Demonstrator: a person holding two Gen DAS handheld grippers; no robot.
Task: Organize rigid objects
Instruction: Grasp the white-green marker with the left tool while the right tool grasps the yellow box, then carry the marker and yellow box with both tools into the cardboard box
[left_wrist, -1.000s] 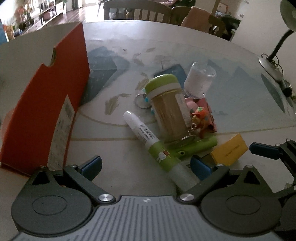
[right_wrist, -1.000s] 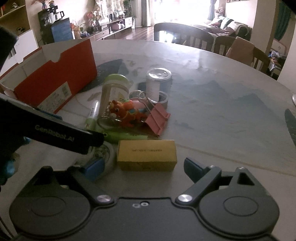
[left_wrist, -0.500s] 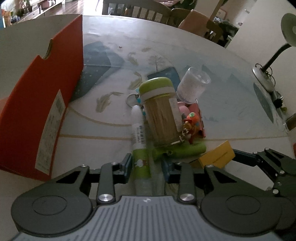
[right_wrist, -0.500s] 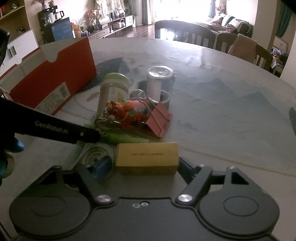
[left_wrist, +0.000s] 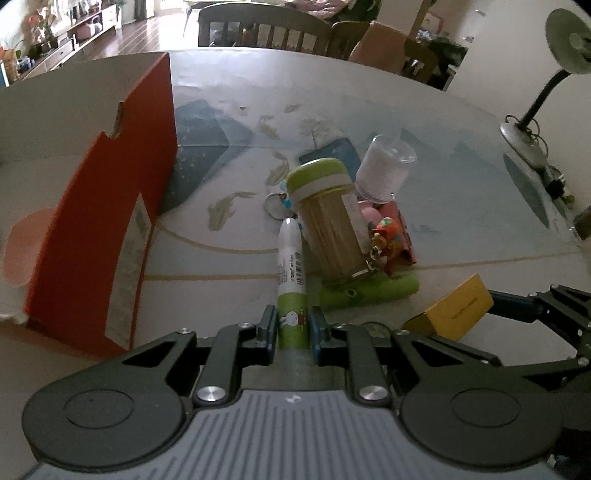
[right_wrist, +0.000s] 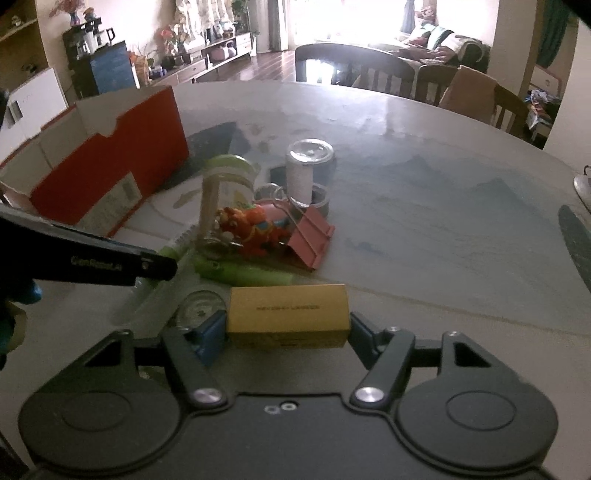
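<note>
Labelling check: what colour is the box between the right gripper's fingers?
Yellow box; right wrist view shows it best.

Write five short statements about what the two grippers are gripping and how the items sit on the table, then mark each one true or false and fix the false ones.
1. The left gripper is shut on the green and white pen. True.
2. The right gripper has the yellow box between its fingers. True; both pads sit against its ends.
3. The green-lidded jar lies on its side. False: it stands upright on the table.
4. The orange cardboard box stands to the right of the pile in the left wrist view. False: it stands to the left.
5. The clear-capped white container is beyond the jar, away from both grippers. True.
</note>
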